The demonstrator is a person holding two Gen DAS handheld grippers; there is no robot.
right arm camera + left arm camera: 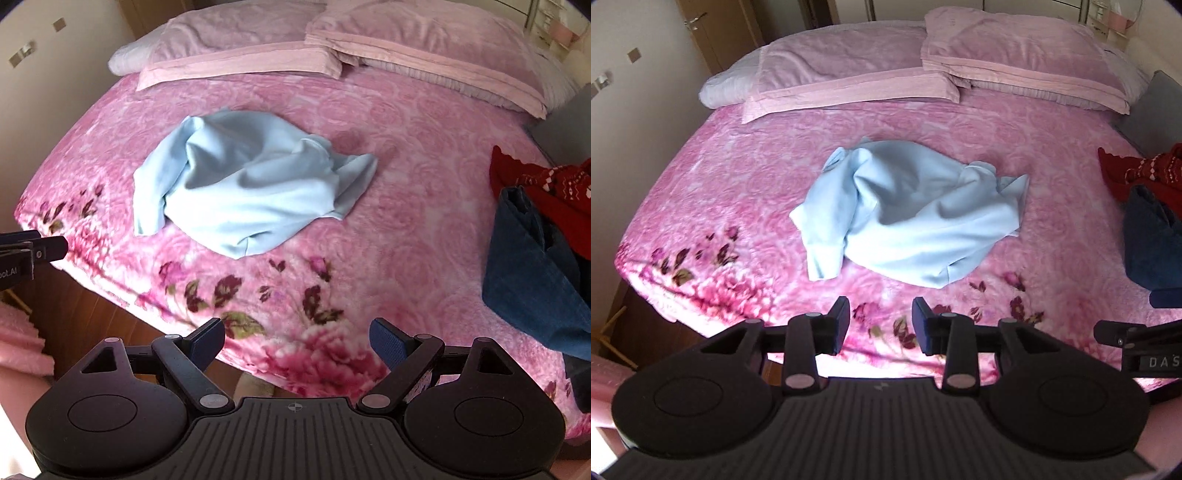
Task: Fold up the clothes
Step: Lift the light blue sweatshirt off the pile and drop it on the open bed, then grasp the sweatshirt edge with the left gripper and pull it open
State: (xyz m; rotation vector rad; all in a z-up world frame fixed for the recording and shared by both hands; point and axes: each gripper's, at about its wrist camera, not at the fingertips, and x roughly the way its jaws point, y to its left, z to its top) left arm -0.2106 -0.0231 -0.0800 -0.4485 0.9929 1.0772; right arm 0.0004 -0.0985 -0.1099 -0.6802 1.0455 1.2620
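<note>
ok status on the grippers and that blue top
Left gripper open, empty. Right gripper open wide, empty. Light blue top crumpled mid-bed, untouched. Red and navy clothes piled at the right edge, clear of it.

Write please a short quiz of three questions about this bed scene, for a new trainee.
1. True or false: the crumpled light blue garment lies flat and neatly folded on the pink floral blanket.
2. Which clothes lie at the bed's right edge? A) a red knitted garment and a dark blue denim garment; B) a green towel; C) nothing.
3. Fill in: neither the left gripper nor the right gripper holds ____.

Key: 1 false; 2 A; 3 anything, both stand open short of the blue garment.
</note>
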